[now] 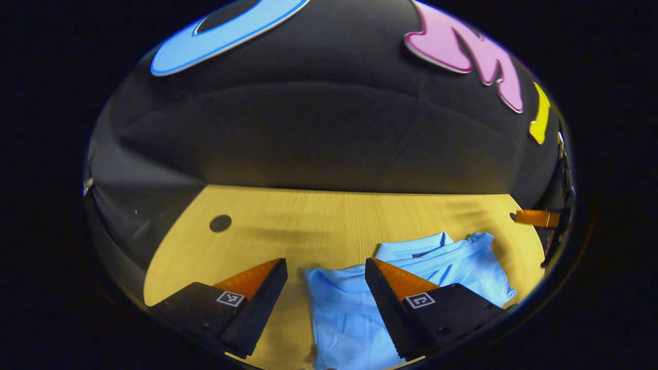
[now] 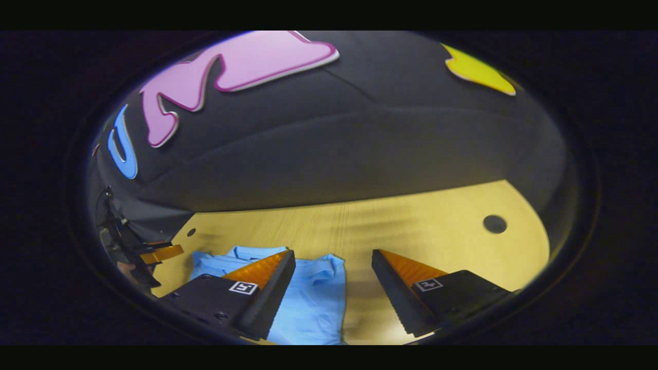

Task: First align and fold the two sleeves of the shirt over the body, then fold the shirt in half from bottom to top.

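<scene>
A light blue shirt (image 1: pixel 349 313) lies on the wooden table (image 1: pixel 308 221), collar toward the far wall, its sleeves folded in over the body. In the left gripper view my left gripper (image 1: pixel 325 270) hovers open above the shirt's left edge, nothing between its fingers. The right gripper view shows the same shirt (image 2: pixel 313 303) at lower left, with my right gripper (image 2: pixel 334 259) open over its right edge and bare table. The other gripper shows small at the far edge of each view: the right one (image 1: pixel 537 218), the left one (image 2: pixel 162 253).
A round dark hole (image 1: pixel 220 223) sits in the tabletop at the left, and another hole (image 2: pixel 494 224) at the right. The black cloth wall stands close behind the table's far edge. Bare wood stretches beyond the collar.
</scene>
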